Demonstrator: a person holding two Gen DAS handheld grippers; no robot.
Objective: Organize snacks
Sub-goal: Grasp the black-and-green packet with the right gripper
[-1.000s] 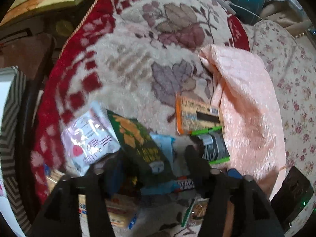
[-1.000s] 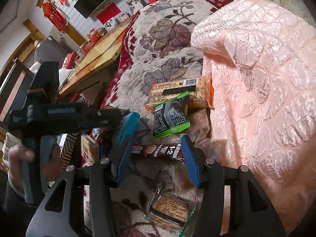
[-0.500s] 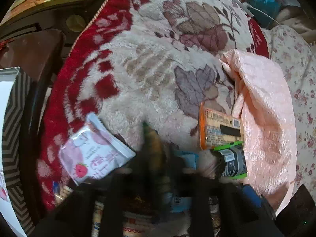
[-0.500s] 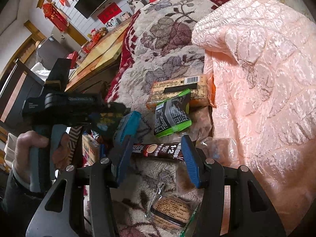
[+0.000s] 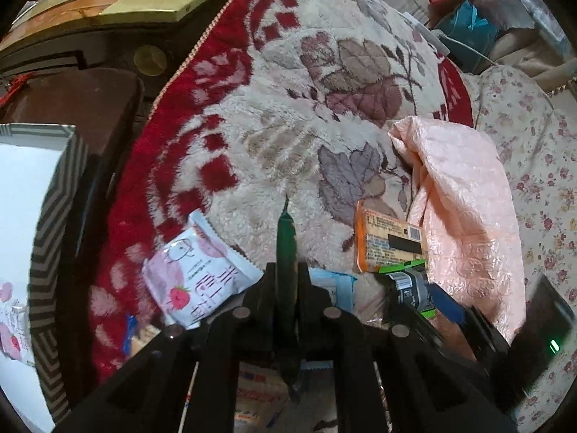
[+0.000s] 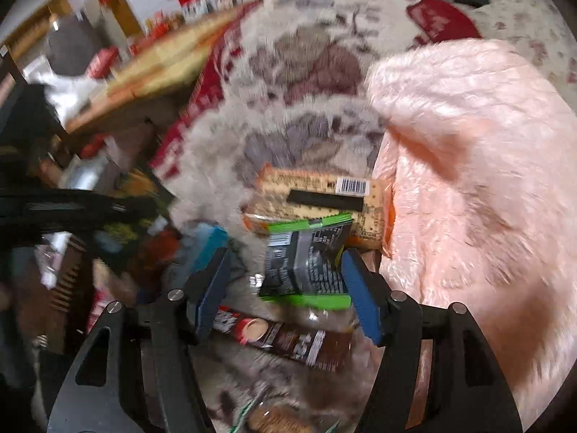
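We saw the left gripper (image 5: 286, 281) with its jaws pinching a dark green packet (image 5: 286, 238) edge-on above the plush blanket (image 5: 288, 137). The right gripper (image 6: 285, 288) had its jaws spread on either side of a black-and-green packet (image 6: 306, 263), just beside the orange packet (image 6: 321, 195).

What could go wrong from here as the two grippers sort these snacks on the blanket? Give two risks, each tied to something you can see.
1. The left gripper is shut on the dark green packet edge-on, near one end; such a thin pinch might let it slip or swing.
2. The open right gripper straddles the green-edged grey packet, which overlaps the orange packet and lies just above the coffee stick; closing could drag a neighbour along.
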